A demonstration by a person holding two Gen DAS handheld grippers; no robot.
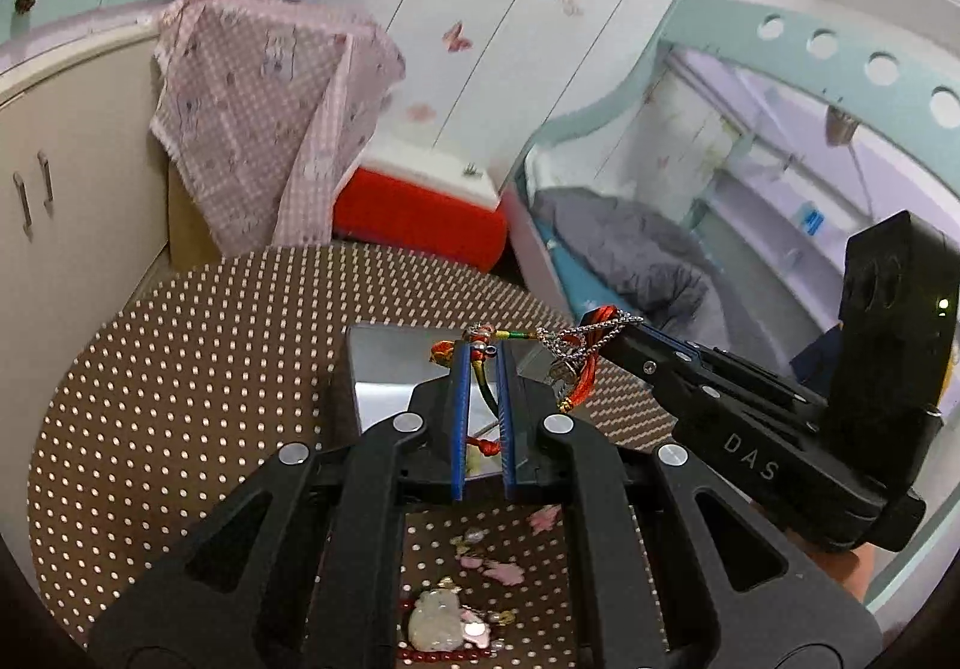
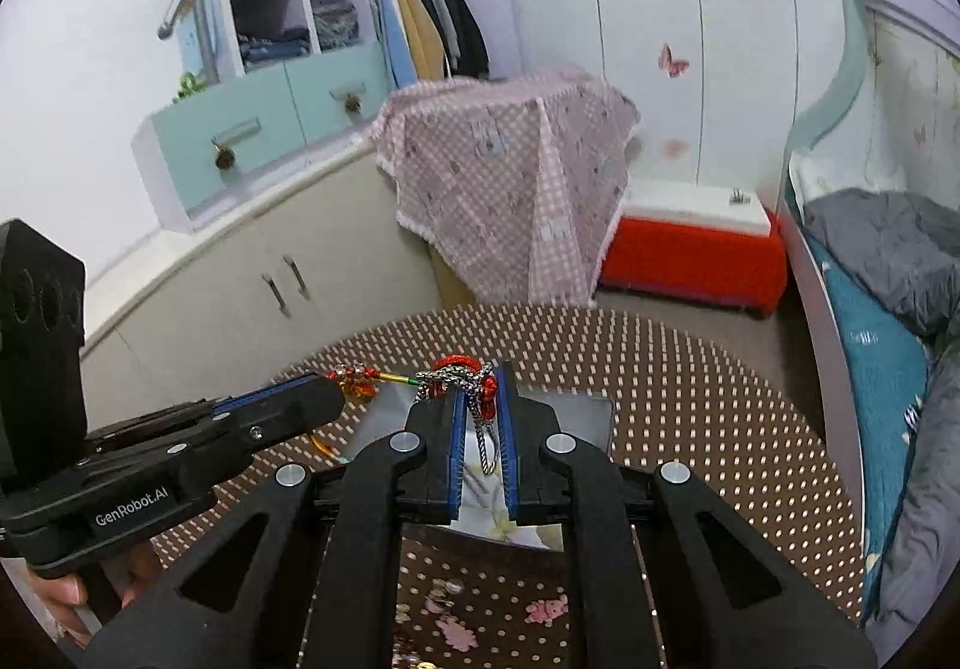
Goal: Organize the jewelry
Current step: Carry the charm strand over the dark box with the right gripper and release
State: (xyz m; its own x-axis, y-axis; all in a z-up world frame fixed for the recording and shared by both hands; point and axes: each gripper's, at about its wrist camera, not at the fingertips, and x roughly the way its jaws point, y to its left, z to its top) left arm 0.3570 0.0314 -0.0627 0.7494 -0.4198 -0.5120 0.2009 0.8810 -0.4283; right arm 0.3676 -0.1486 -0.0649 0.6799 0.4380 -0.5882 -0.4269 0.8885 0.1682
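Observation:
A tangle of jewellery hangs stretched between both grippers, above a shiny silver tray (image 1: 384, 369) on the dotted table. My left gripper (image 1: 483, 354) is shut on a red, green and yellow cord (image 1: 487, 399) with small beads at its end. My right gripper (image 2: 483, 378) is shut on a silver chain (image 2: 480, 429) wound with a red cord (image 2: 459, 363). In the left wrist view the right gripper (image 1: 603, 322) comes in from the right, with the chain (image 1: 564, 351) dangling under it. In the right wrist view the left gripper (image 2: 336, 381) pinches the beaded end (image 2: 354, 378).
Loose pieces lie on the brown polka-dot tablecloth (image 1: 180, 369) near me: a pale stone pendant (image 1: 435, 618), pink charms (image 1: 501, 570) and dark red beads. Beyond the table are a pink checked cloth (image 2: 510, 177) over furniture, a red box (image 2: 690, 261), cabinets and a bed (image 2: 888, 309).

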